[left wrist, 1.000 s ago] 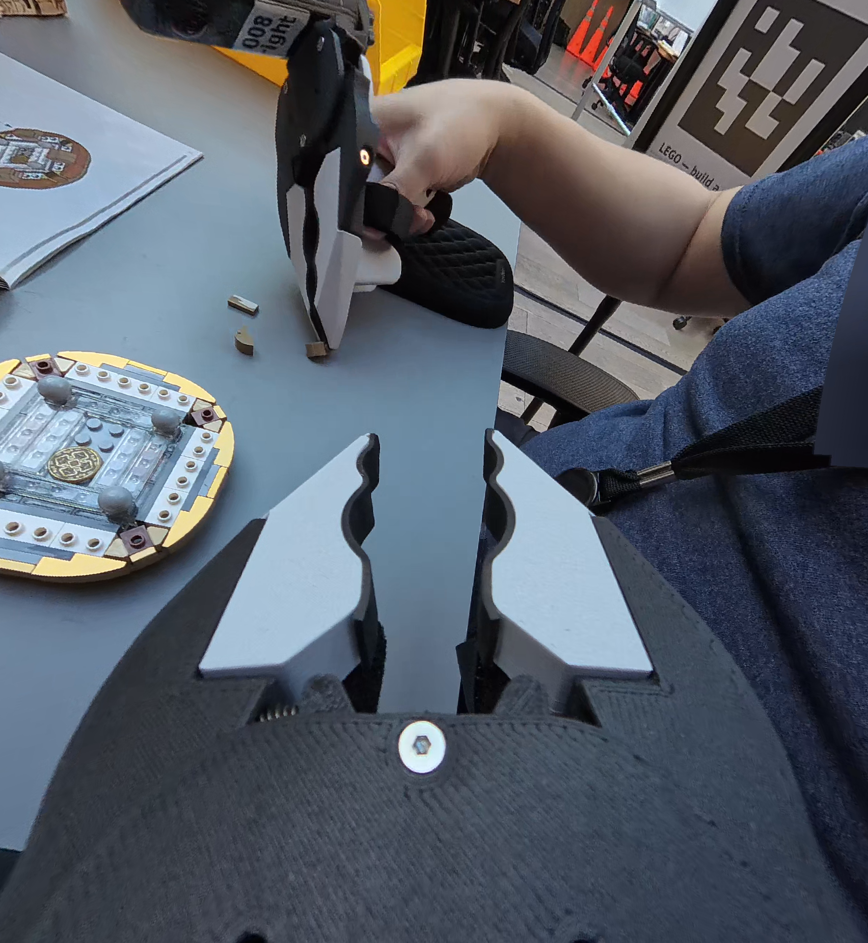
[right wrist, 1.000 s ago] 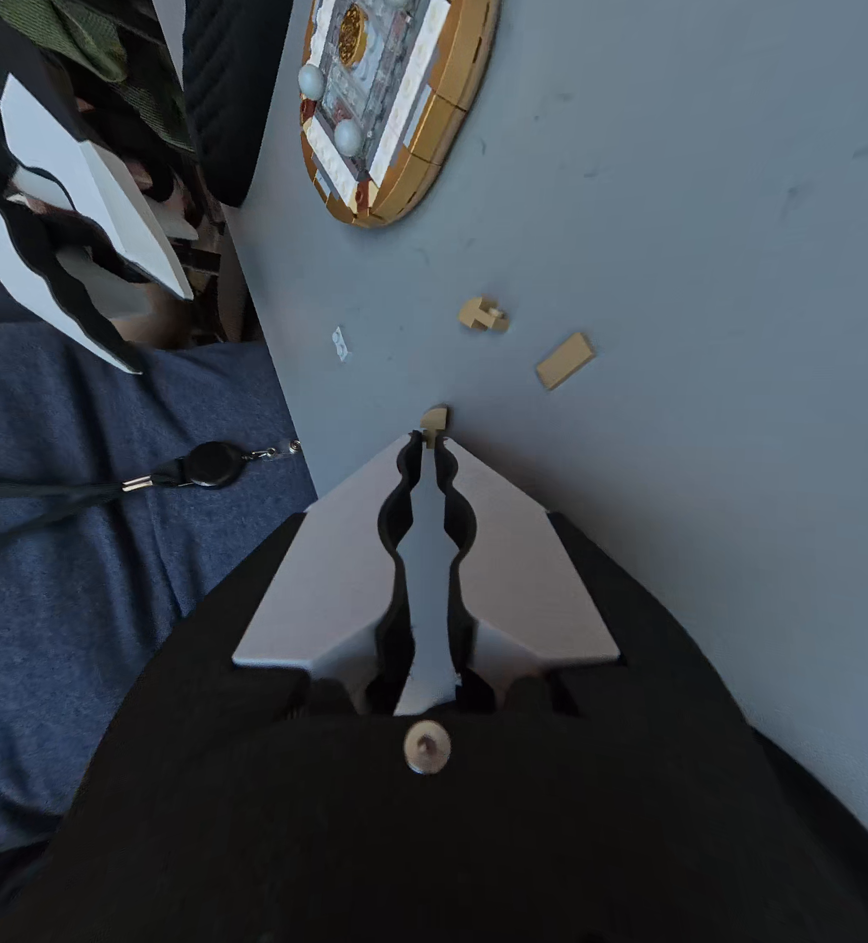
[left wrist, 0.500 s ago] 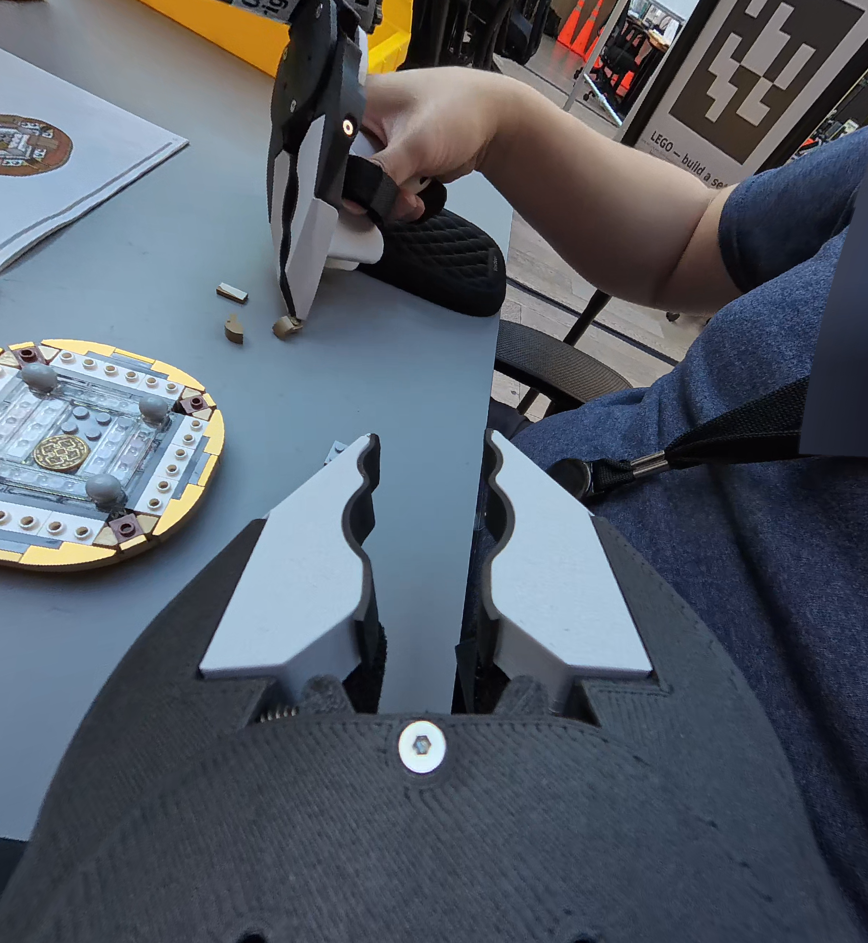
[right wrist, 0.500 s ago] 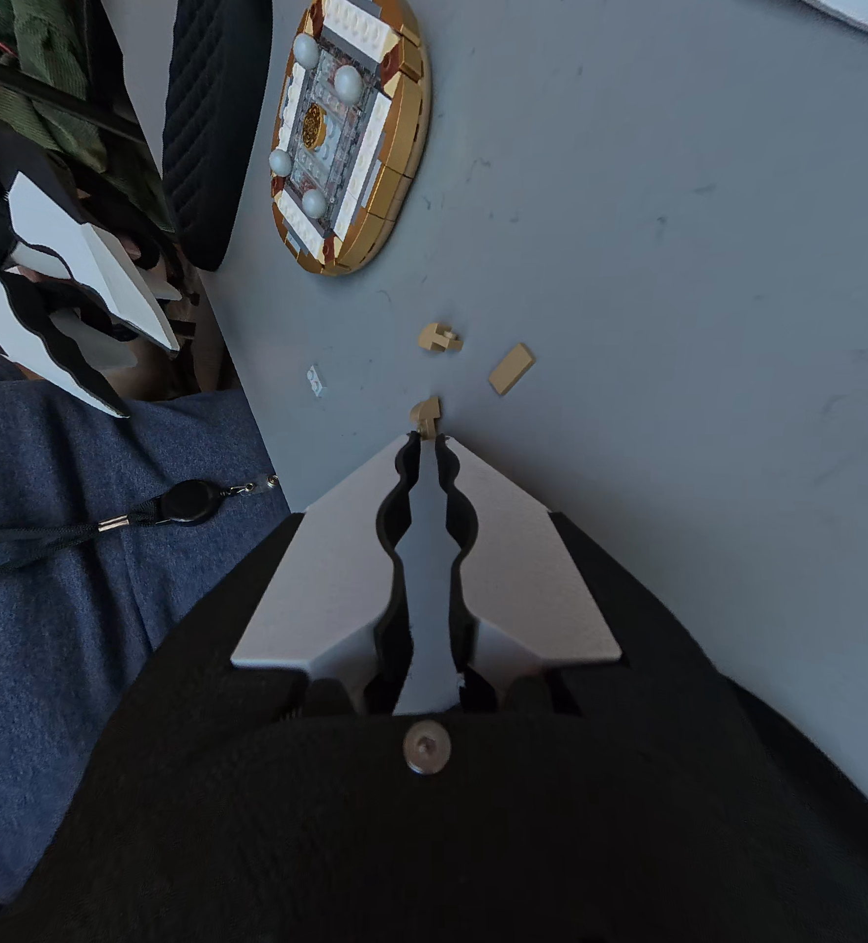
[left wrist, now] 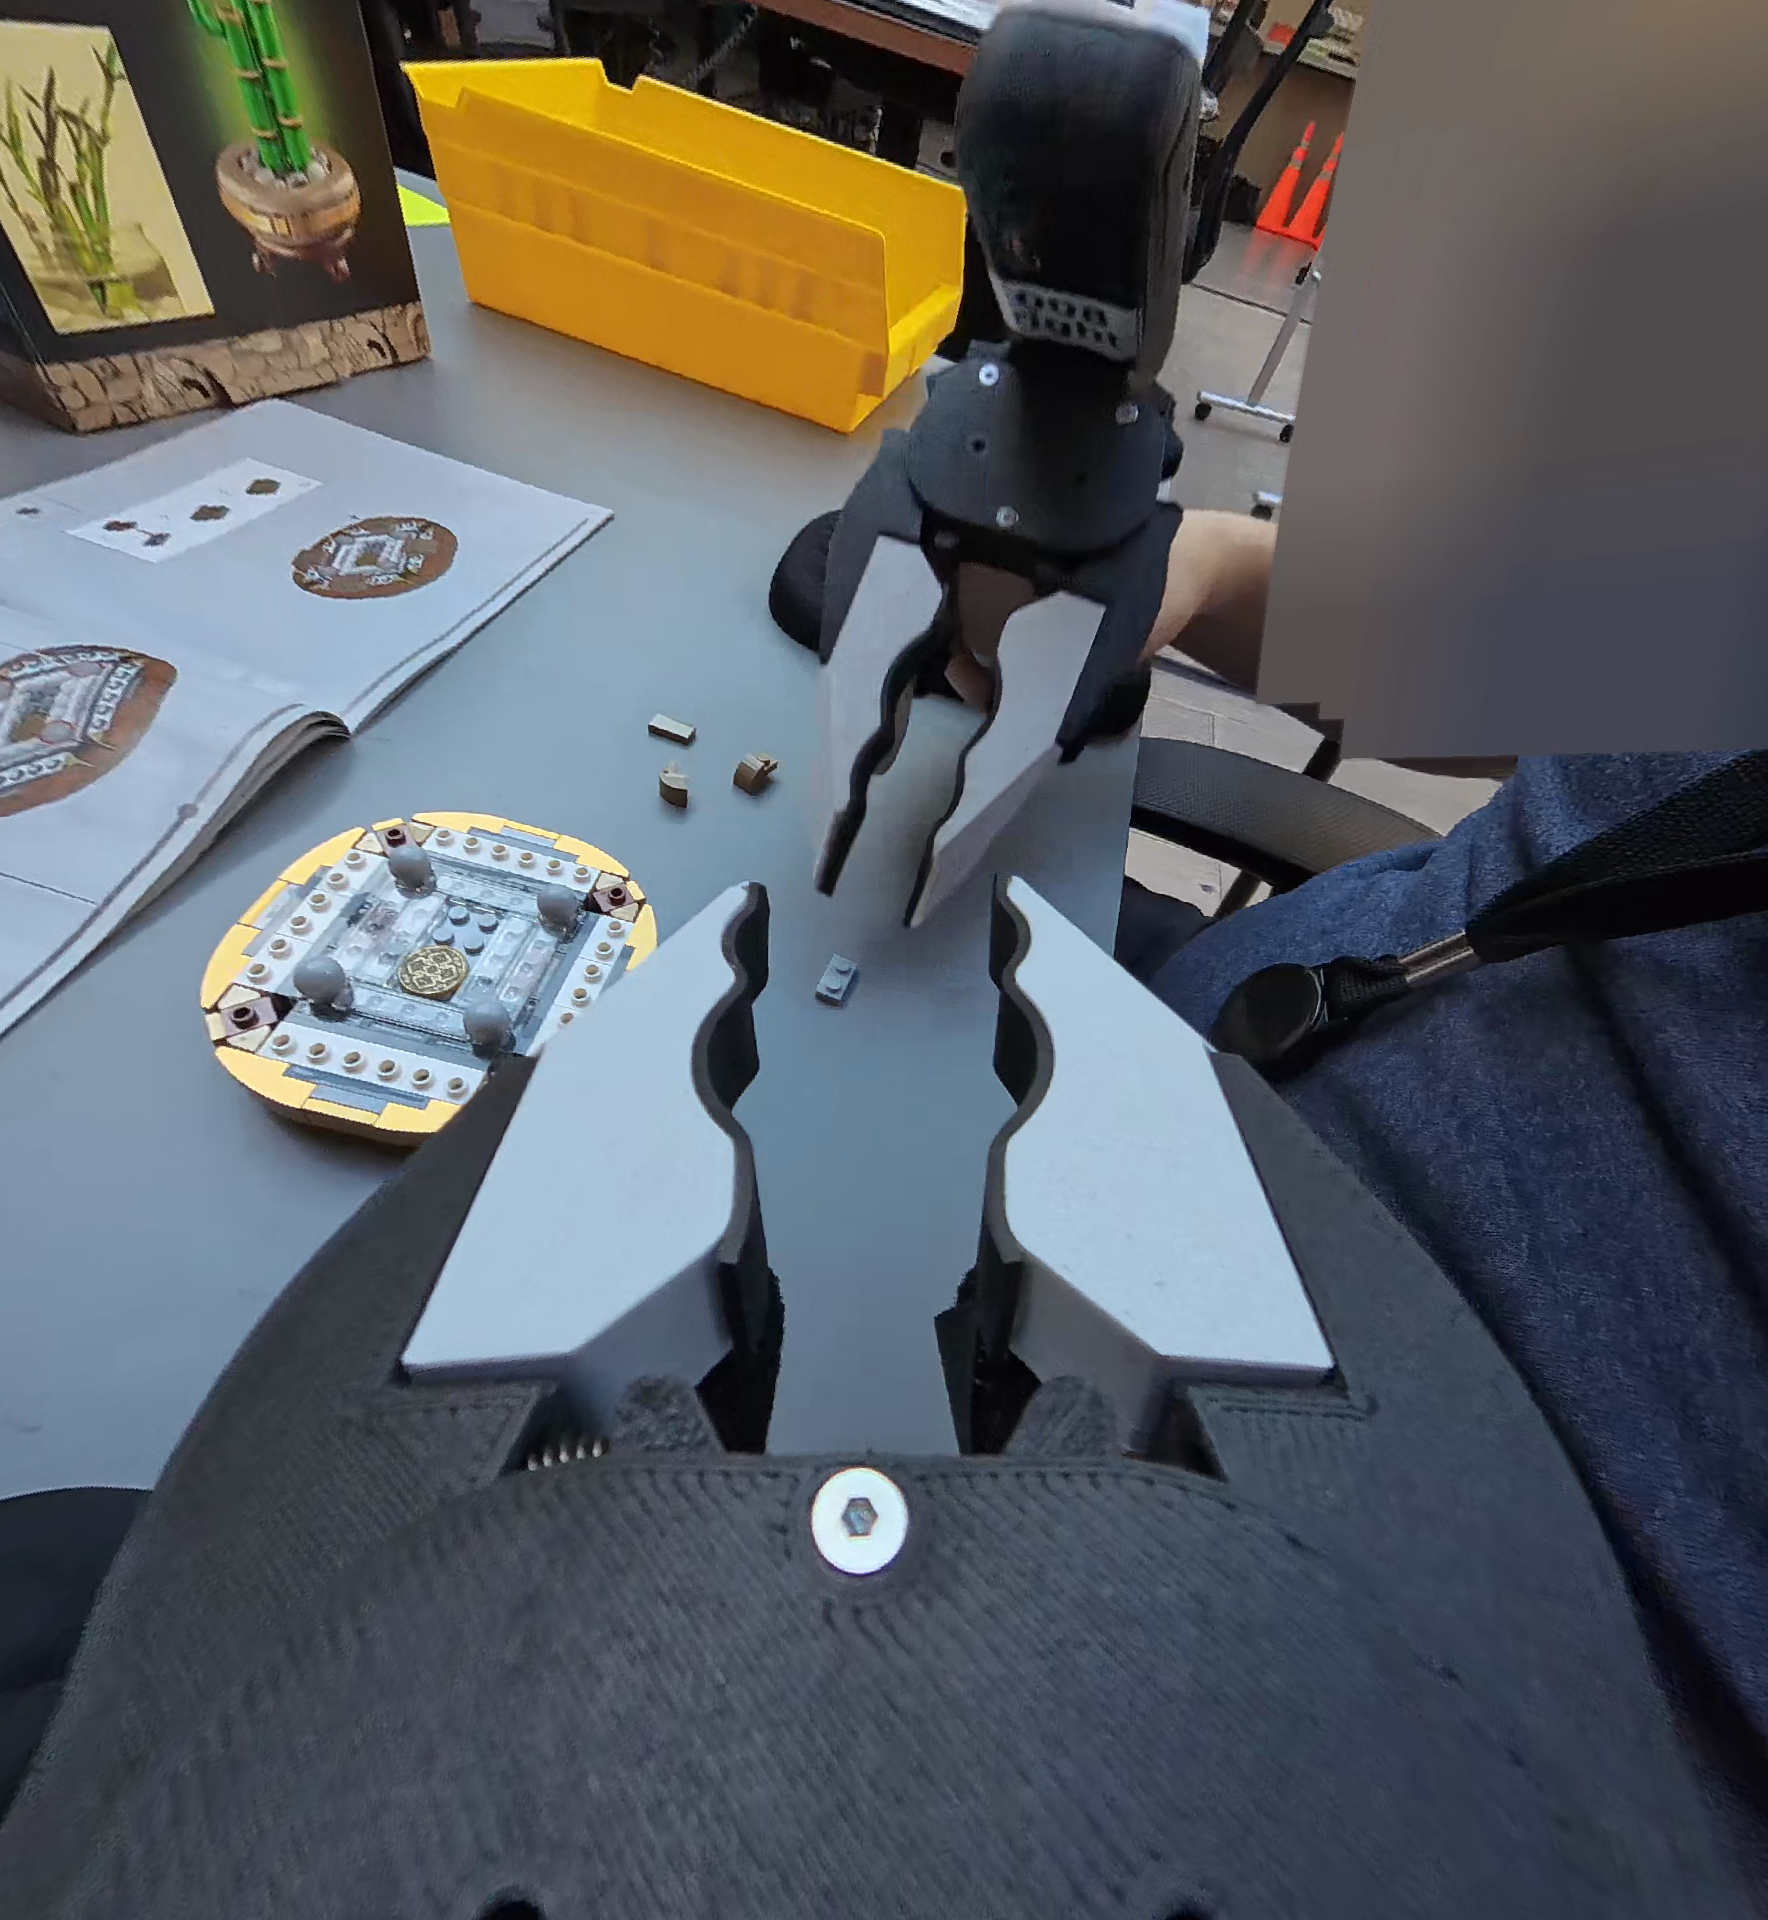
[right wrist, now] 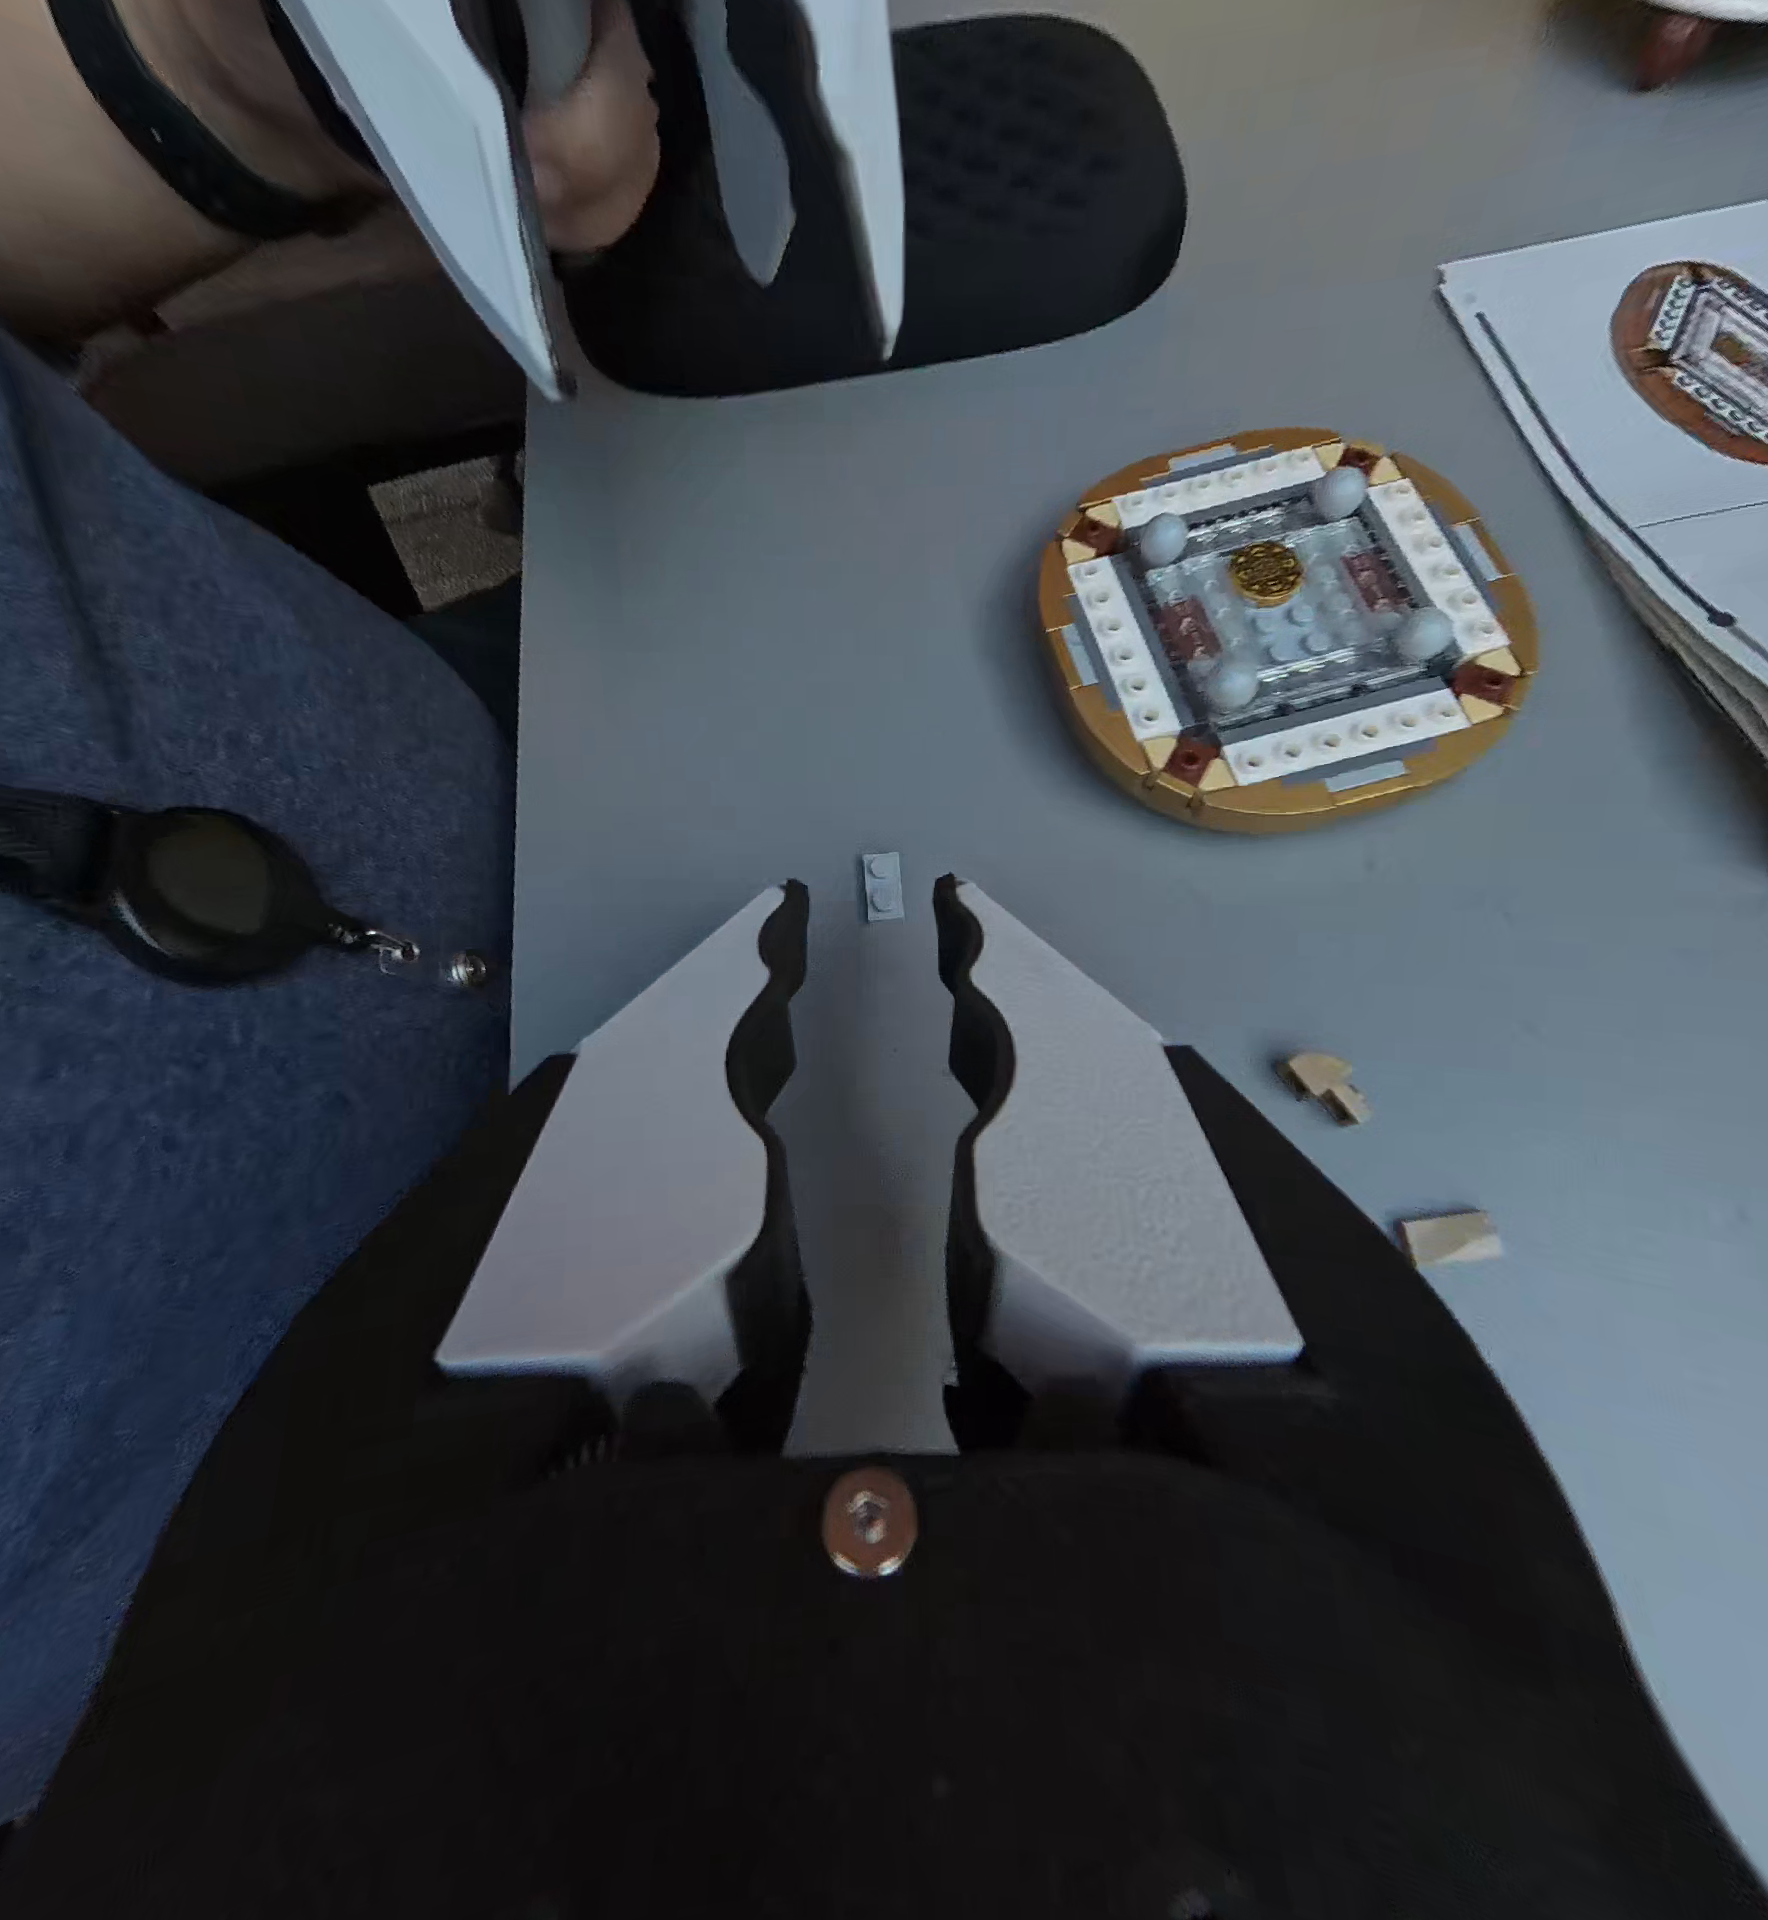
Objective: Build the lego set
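Right gripper (right wrist: 867,883): fingers parted to a moderate gap, holding nothing, tips low over the grey surface (right wrist: 755,644) near its edge. A small grey plate (right wrist: 883,886) with two studs lies flat on the surface just ahead of the gap, touching neither finger. In the left wrist view the same plate (left wrist: 836,979) lies just below the right gripper's tips (left wrist: 869,904).

Left gripper (left wrist: 872,894): fingers wide apart, empty, hovering near the surface edge; the grey plate sits ahead of the gap.

The round base (right wrist: 1287,630), gold-rimmed with white studded strips, four grey balls and a gold disc at centre, rests flat at 2 o'clock from the right gripper, well apart from it. Two tan pieces (right wrist: 1327,1086) (right wrist: 1448,1236) lie at 3 o'clock; the left wrist view shows three tan pieces (left wrist: 714,758) beyond the base.

An open booklet (left wrist: 236,623) lies at 10 o'clock from the left gripper. Behind it stand a box (left wrist: 173,197) and a yellow bin (left wrist: 693,239).
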Motion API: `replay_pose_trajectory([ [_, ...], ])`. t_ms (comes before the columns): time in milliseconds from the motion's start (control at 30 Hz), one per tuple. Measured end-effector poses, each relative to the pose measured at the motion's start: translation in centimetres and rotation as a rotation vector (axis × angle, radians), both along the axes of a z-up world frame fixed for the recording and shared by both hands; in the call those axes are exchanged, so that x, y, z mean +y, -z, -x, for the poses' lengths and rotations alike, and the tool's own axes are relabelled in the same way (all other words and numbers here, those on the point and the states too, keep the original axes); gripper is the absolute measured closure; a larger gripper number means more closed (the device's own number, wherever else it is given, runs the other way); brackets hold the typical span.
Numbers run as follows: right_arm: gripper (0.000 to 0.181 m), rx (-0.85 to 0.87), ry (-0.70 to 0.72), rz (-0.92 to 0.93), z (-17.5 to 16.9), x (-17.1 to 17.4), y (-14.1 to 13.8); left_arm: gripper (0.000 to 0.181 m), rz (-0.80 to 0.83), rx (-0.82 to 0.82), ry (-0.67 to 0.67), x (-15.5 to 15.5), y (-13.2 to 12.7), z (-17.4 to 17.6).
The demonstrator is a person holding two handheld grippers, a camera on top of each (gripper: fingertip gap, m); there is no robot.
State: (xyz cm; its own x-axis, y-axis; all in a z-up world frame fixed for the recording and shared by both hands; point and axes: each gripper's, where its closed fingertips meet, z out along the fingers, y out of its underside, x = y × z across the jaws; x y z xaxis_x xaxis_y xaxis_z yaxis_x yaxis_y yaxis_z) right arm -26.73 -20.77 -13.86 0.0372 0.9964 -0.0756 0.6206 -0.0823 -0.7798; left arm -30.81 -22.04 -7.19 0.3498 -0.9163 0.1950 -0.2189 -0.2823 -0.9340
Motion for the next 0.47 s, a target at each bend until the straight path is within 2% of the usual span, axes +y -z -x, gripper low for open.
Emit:
replay_pose_trajectory([
  [133,0.161,-0.081,-0.021,-0.047,0.9,-0.3,2.0,0.147,-0.097,-0.054,-0.011,-0.4,-1.3,0.2],
  [233,0.173,-0.103,-0.024,-0.061,1.1,-0.2,2.5,0.14,-0.231,-0.084,-0.074,-0.2,-2.5,0.6],
  [300,0.174,-0.124,-0.026,-0.06,0.9,-0.1,2.4,0.136,-0.297,-0.173,-0.176,0.3,-3.6,1.2],
  [333,0.174,-0.117,-0.019,-0.083,0.9,0.1,2.1,0.127,-0.285,-0.25,-0.199,0.3,-4.3,1.3],
  [400,0.174,-0.021,-0.019,-0.137,1.3,0.2,-0.5,0.111,-0.042,-0.356,-0.164,0.2,-4.4,0.6],
  [467,0.174,0.145,-0.045,-0.194,2.1,-0.6,-5.1,0.095,0.319,-0.482,-0.055,-0.5,-4.8,-0.5],
])
